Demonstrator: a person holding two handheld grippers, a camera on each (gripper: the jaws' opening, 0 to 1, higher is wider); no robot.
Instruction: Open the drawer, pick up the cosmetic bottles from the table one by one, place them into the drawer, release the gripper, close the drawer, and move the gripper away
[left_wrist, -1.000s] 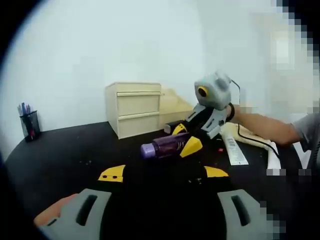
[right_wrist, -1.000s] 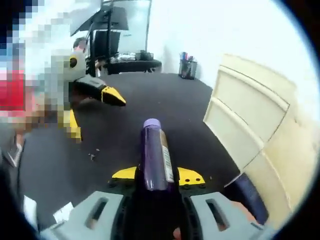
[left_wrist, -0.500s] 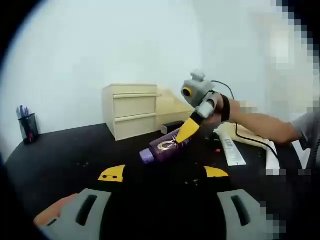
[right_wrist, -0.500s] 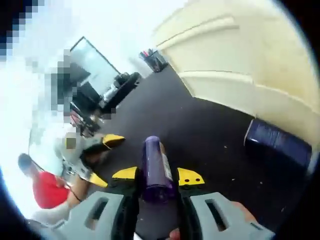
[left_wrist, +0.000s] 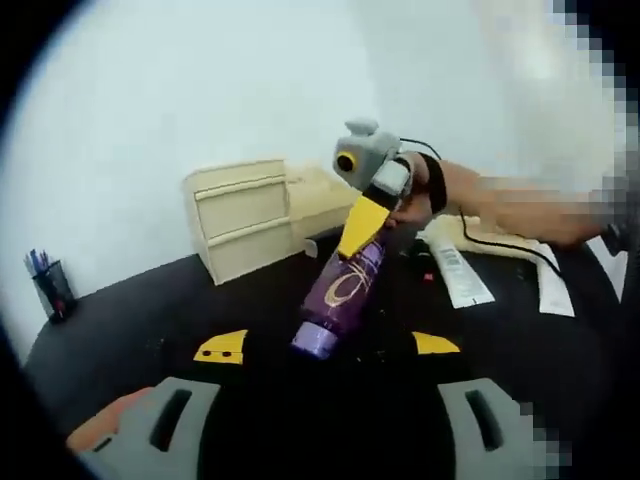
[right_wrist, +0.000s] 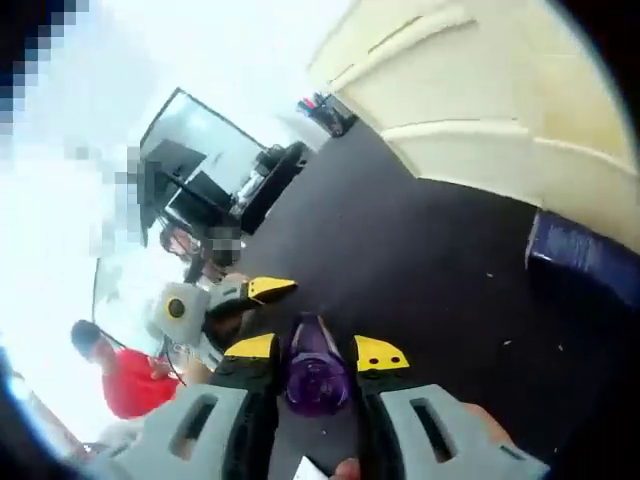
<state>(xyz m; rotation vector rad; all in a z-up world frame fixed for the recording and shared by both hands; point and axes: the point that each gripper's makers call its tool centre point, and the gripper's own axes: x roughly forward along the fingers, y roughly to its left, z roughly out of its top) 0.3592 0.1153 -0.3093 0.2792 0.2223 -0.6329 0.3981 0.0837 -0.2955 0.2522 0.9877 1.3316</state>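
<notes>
Purple and glossy, the plastic cosmetic bottle (left_wrist: 343, 291) with a gold oval mark hangs above the black tabletop (left_wrist: 150, 320), pinched at its upper end by the right tool (right_wrist: 315, 352). Its long axis tilts, cap end lowest. The left tool (left_wrist: 327, 344) stands spread and empty. Farther back, the pale wooden drawer cabinet (left_wrist: 232, 218) looks shut, well apart from the bottle.

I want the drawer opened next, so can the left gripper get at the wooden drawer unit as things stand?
Probably yes. The left gripper is open and empty, and bare black table lies between it and the drawer unit; the purple bottle hangs off to one side.
</notes>
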